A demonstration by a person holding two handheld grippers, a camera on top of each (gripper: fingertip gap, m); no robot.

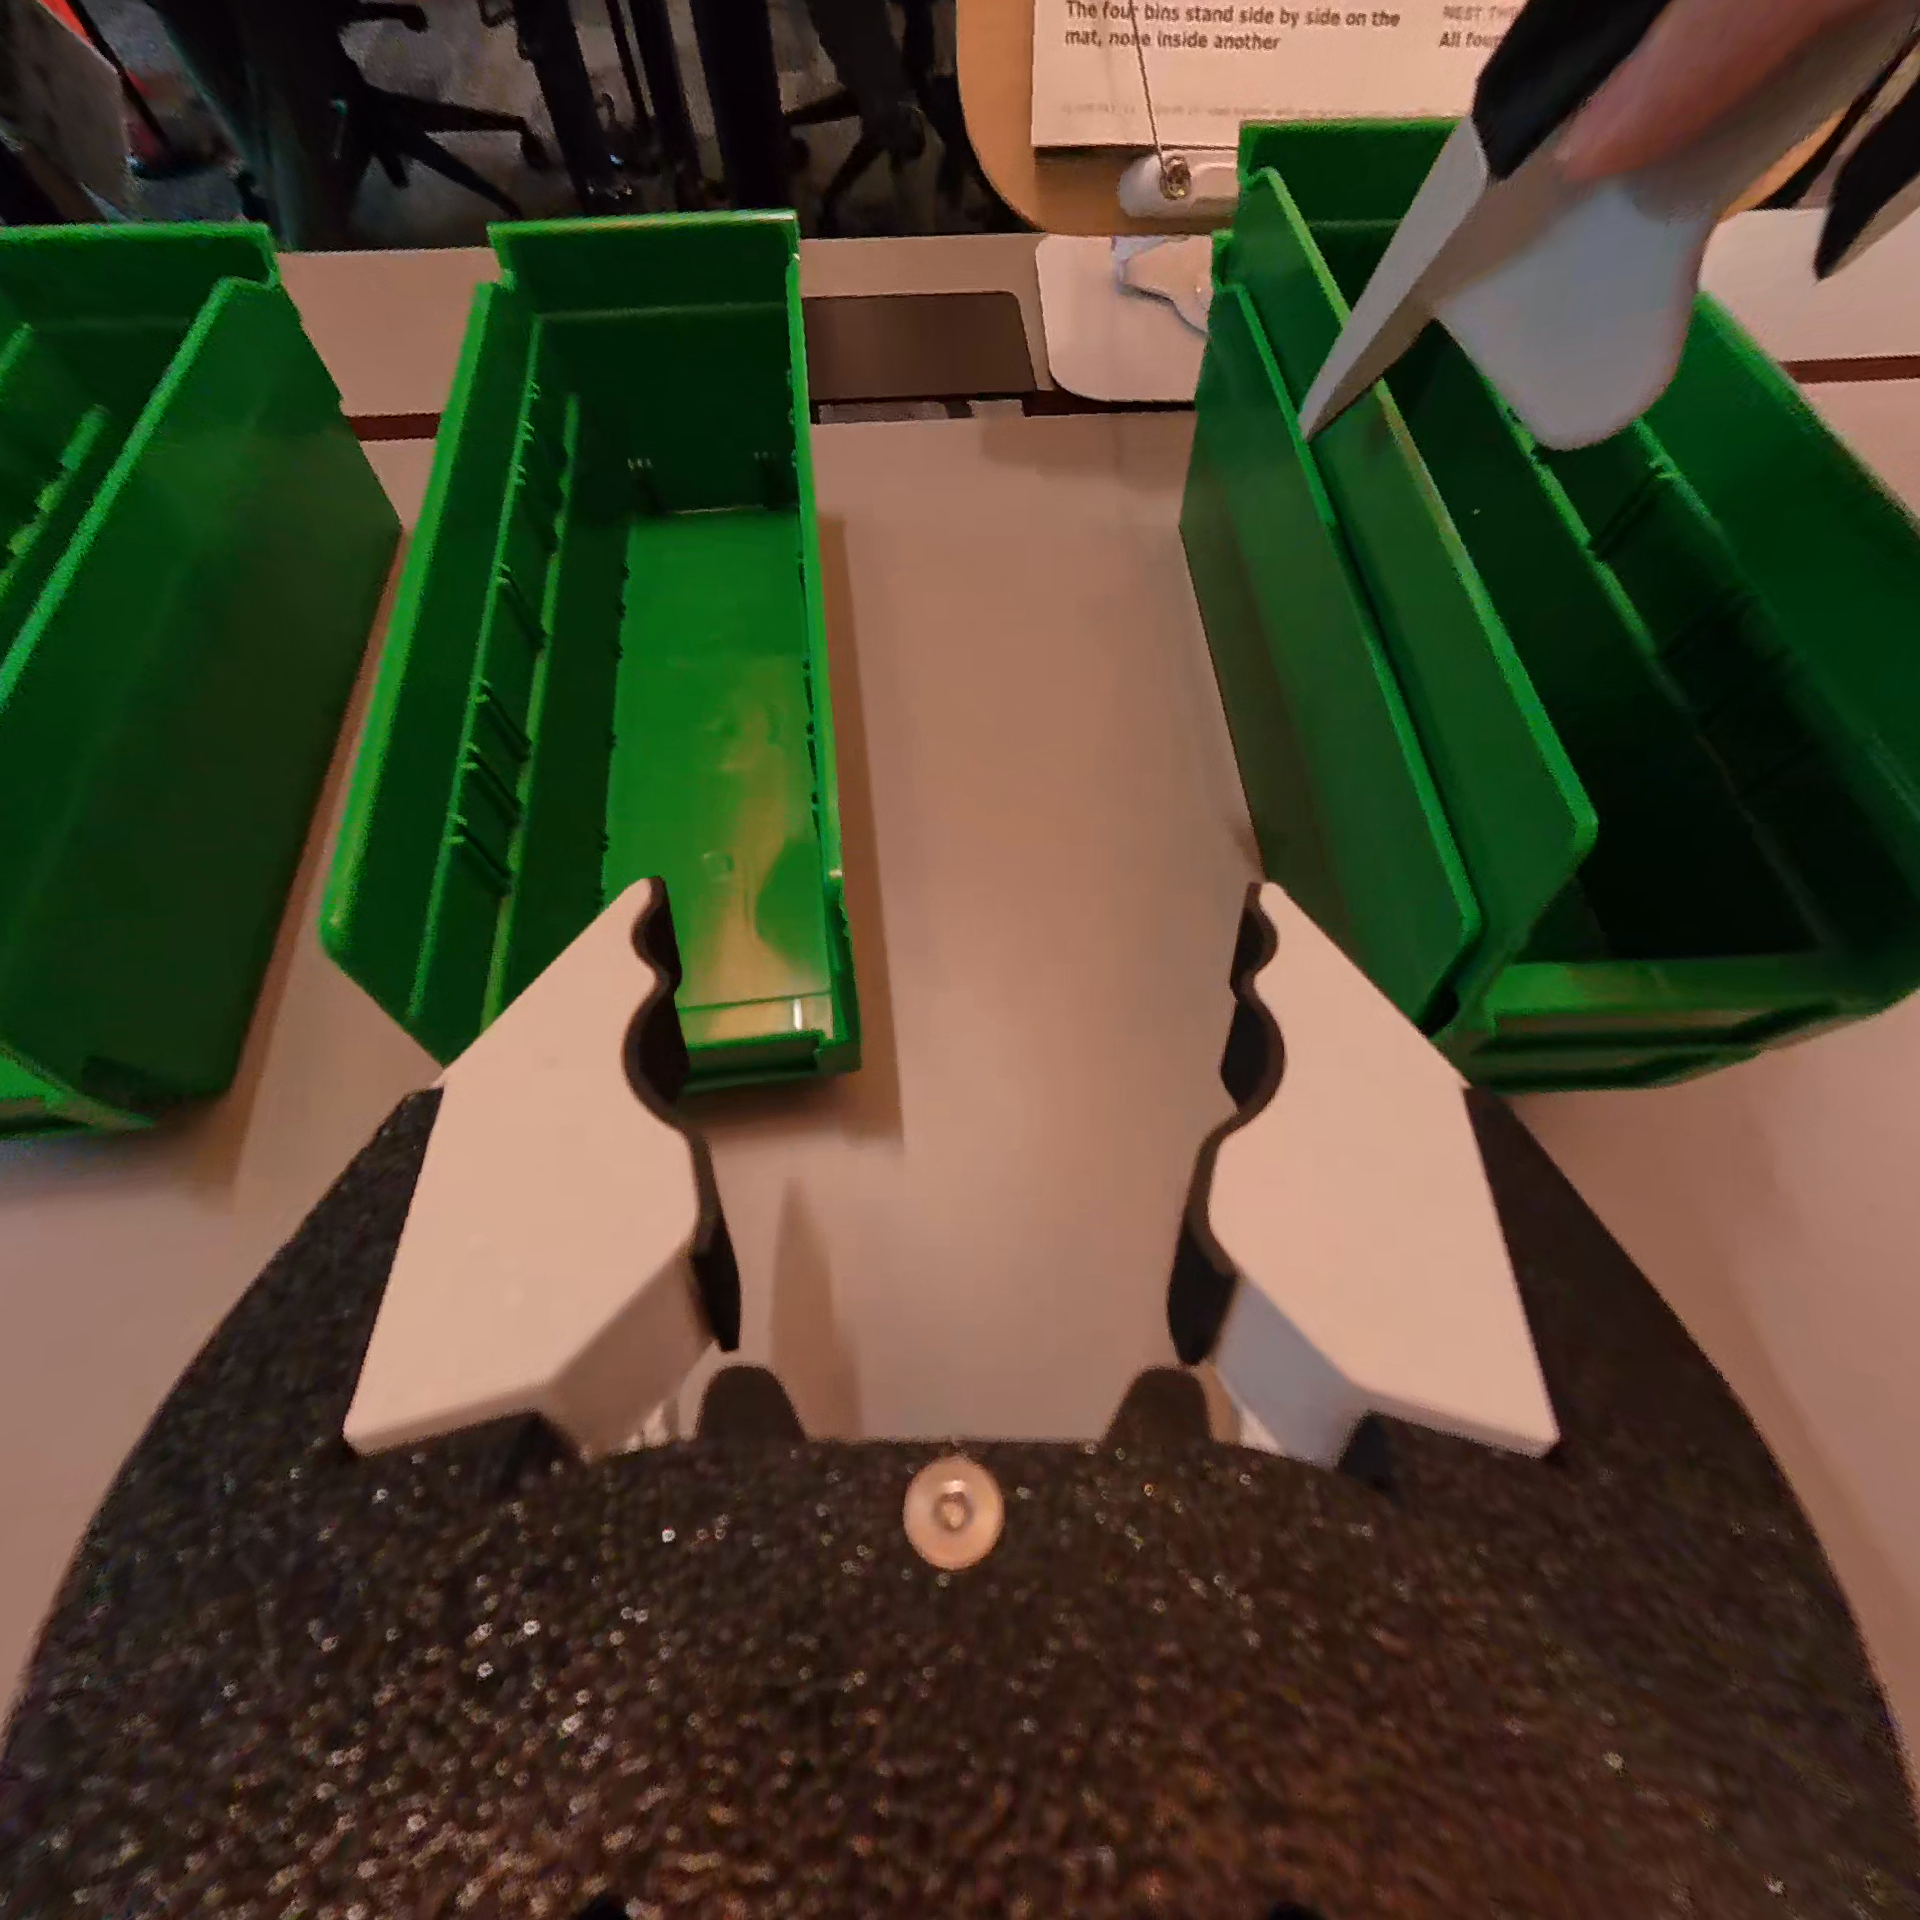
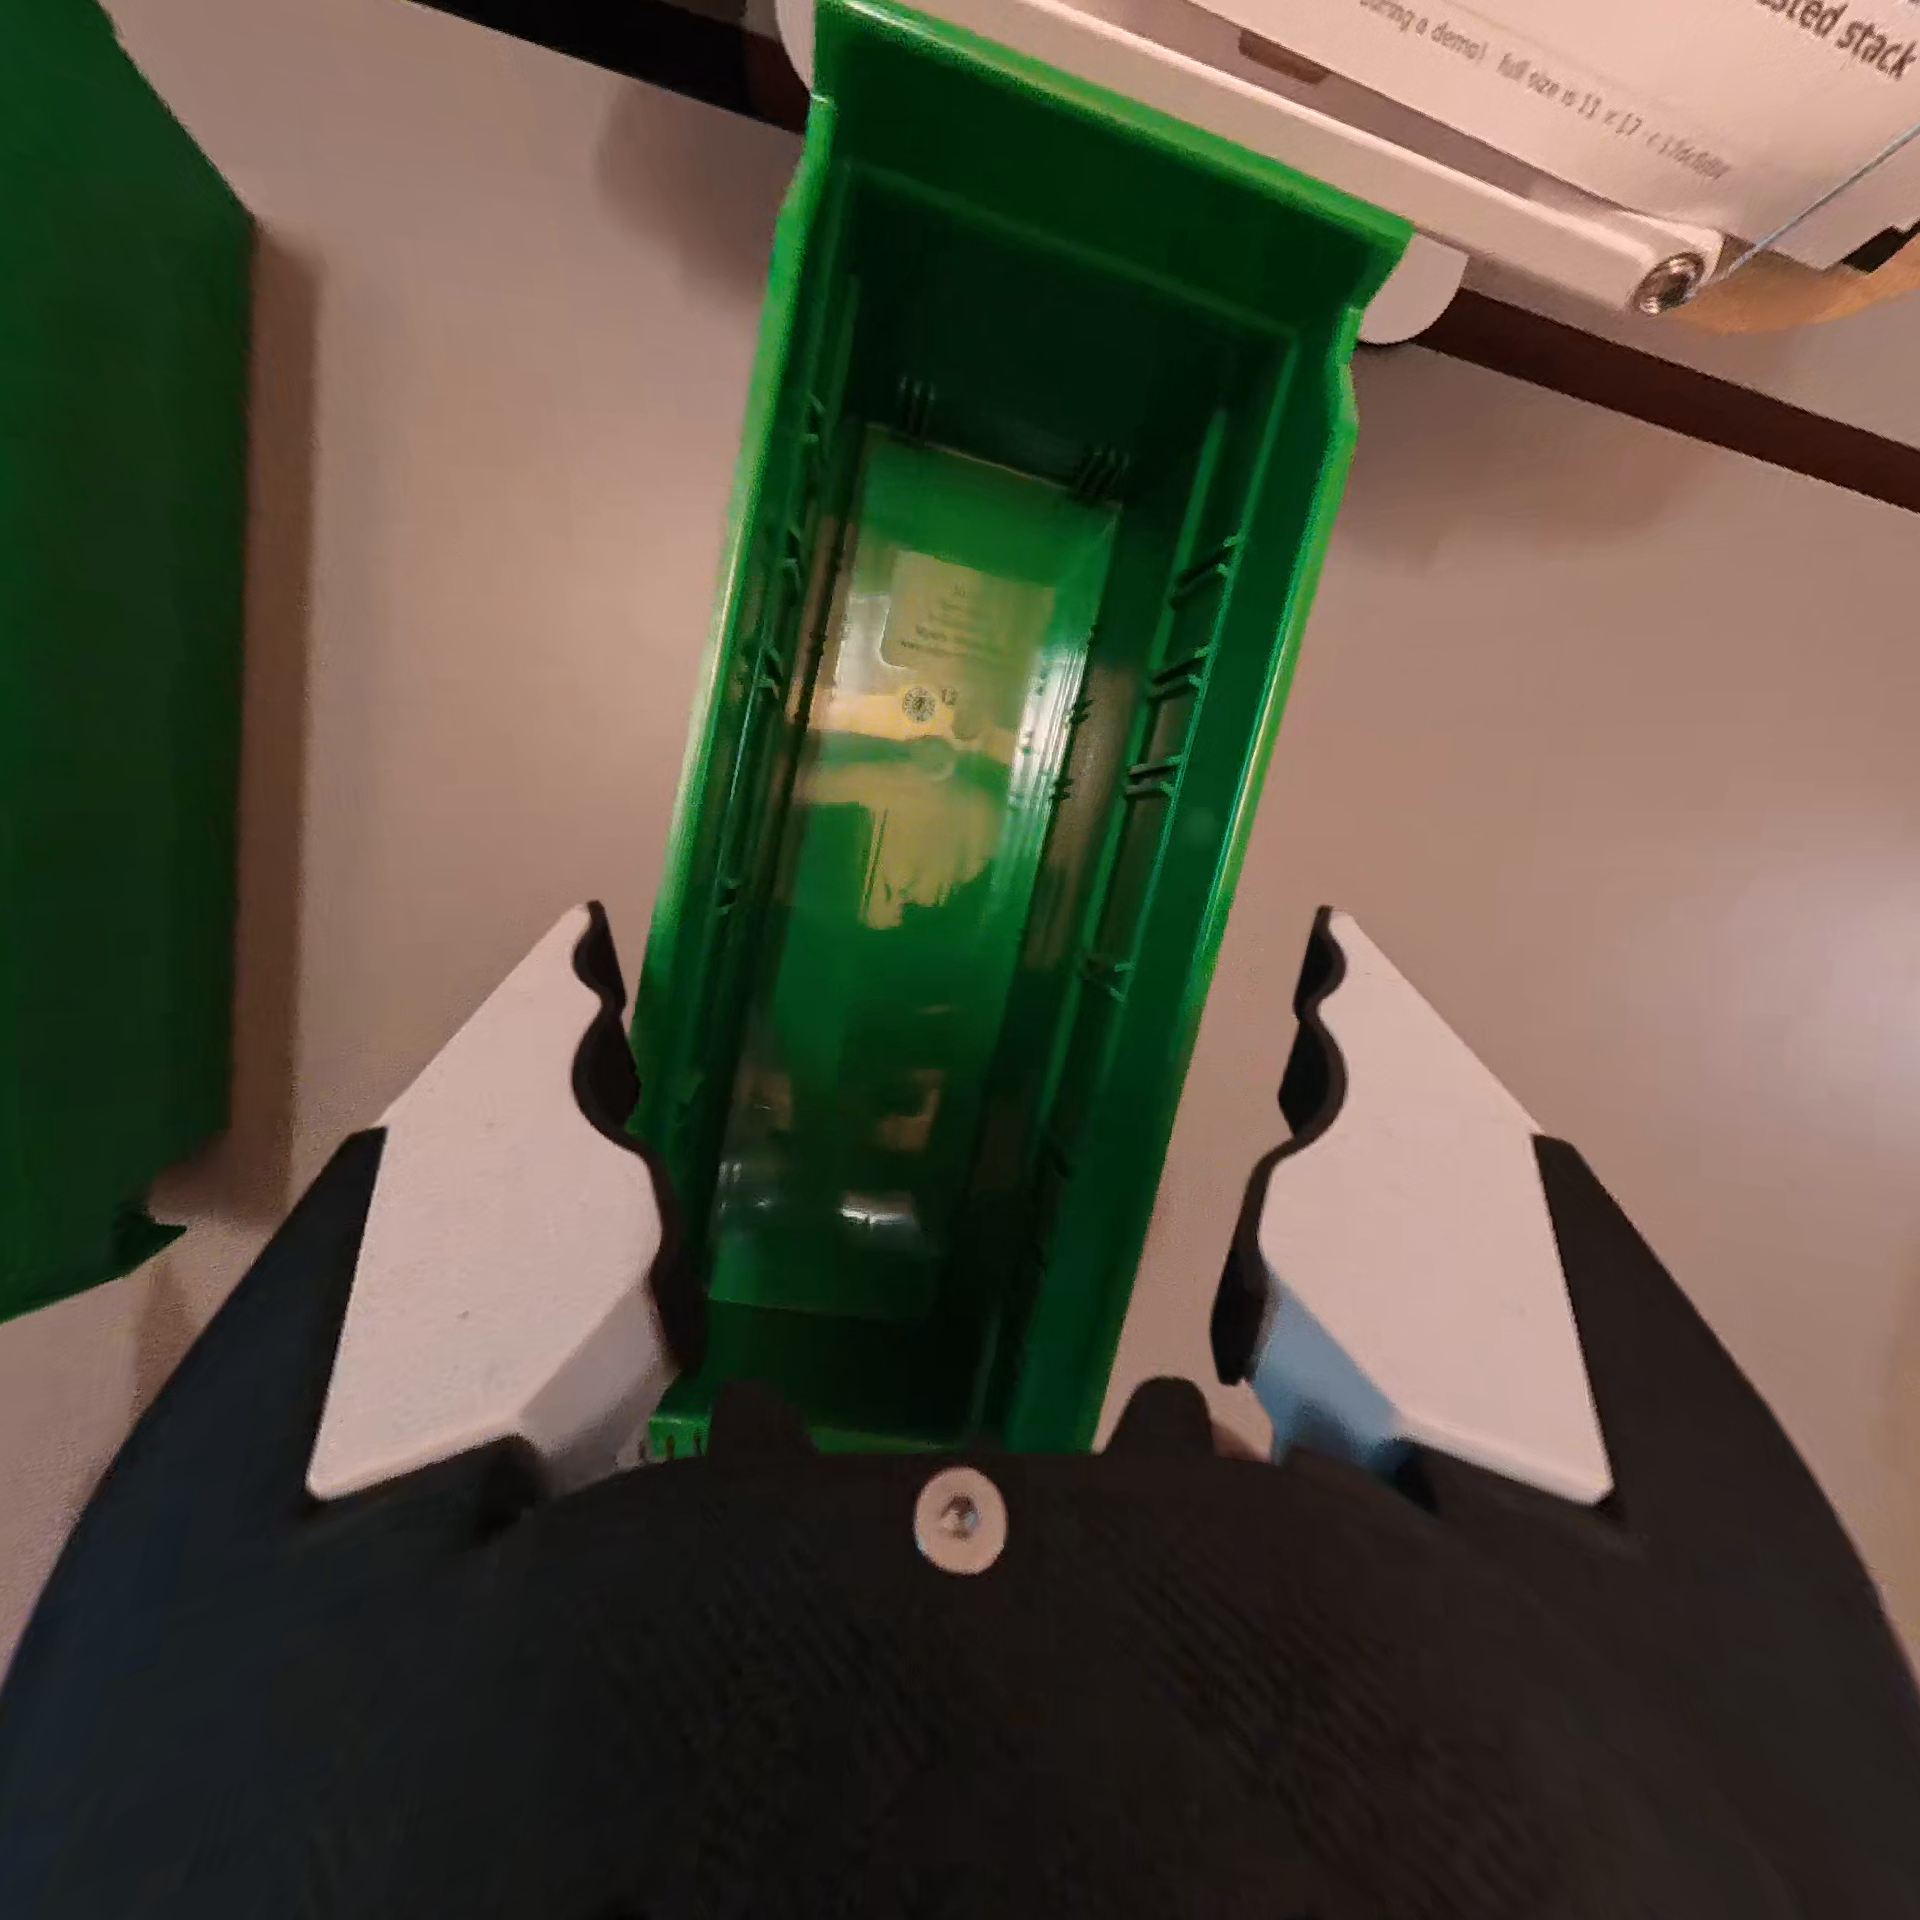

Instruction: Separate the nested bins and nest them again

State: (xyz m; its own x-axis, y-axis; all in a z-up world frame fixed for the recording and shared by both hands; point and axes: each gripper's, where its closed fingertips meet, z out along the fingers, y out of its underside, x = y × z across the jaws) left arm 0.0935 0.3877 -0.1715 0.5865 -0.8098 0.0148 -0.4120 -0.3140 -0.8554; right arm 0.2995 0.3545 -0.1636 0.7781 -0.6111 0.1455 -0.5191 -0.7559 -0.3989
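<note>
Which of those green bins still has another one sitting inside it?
The right-hand bin: a second bin sits nested in it, doubling its walls. The middle bin holds nothing.

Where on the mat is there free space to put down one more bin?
The widest bare strip of mat lies between the single open bin and the nested pair, ahead of the open left claw. The gap between that open bin and the leftmost bin is narrow. The right claw crowds the nested pair.

beige table (image 1: 1039, 675); printed sheet (image 1: 1226, 73), wooden board (image 1: 997, 156)
</note>
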